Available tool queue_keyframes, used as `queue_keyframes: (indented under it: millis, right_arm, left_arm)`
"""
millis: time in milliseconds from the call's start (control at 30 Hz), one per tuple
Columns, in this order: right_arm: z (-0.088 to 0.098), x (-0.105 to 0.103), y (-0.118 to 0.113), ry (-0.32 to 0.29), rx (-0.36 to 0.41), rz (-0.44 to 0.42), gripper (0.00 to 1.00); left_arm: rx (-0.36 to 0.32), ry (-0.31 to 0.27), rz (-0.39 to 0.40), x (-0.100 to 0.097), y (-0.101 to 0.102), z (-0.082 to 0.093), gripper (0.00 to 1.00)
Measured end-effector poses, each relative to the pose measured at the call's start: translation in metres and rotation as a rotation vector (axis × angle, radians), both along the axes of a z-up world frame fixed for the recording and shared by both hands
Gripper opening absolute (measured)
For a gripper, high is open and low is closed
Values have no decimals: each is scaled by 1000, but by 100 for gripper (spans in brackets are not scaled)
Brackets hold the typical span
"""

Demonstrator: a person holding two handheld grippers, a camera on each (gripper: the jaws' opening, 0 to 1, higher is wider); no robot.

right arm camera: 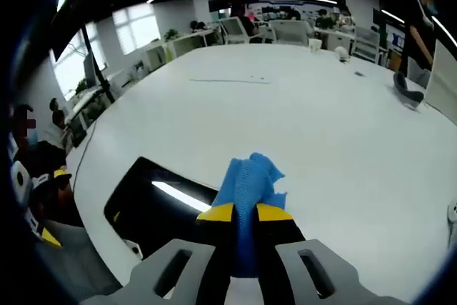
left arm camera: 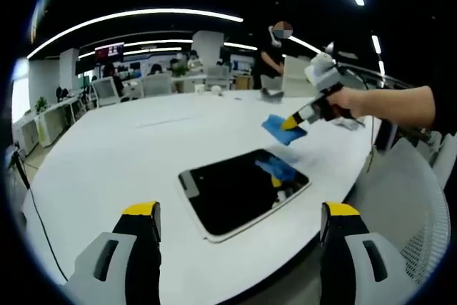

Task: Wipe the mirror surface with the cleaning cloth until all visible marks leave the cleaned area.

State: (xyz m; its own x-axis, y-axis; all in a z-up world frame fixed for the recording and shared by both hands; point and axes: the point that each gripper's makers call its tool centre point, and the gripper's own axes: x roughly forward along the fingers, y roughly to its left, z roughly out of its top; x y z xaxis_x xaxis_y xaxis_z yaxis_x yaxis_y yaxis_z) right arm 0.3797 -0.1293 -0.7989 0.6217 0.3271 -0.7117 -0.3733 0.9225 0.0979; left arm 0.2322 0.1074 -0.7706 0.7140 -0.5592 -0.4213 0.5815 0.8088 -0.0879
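Observation:
A dark rectangular mirror (left arm camera: 243,189) with a white frame lies flat on the white table (left arm camera: 128,148), just ahead of my left gripper (left arm camera: 241,221), which stands open and holds nothing. In the left gripper view my right gripper (left arm camera: 293,123) hangs above the table beyond the mirror, shut on a blue cleaning cloth (left arm camera: 283,130); the cloth's reflection shows in the glass. From the right gripper view the blue cloth (right arm camera: 246,187) sticks up between my shut right gripper (right arm camera: 244,213), with the mirror (right arm camera: 153,201) low on the left.
A person's hand and bare forearm (left arm camera: 385,103) hold the right gripper. Office chairs (left arm camera: 418,212) stand at the table's edge. A dark object (right arm camera: 408,91) and small white cups (right arm camera: 315,45) lie far across the table. Desks, monitors and people fill the background.

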Motion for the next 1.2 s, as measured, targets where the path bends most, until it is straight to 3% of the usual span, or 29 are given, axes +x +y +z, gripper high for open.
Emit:
queue_keyframes:
  millis: [300, 500, 1200]
  right_arm:
    - [-24, 2, 21, 34, -28, 42, 5]
    - [-40, 3, 30, 47, -92, 78, 5]
    - [-55, 3, 33, 90, -125, 75, 5]
  left_arm:
    - [1, -4, 2, 0, 1, 0, 94]
    - [10, 4, -18, -2, -1, -1, 88]
    - [14, 17, -22, -3, -2, -3, 88]
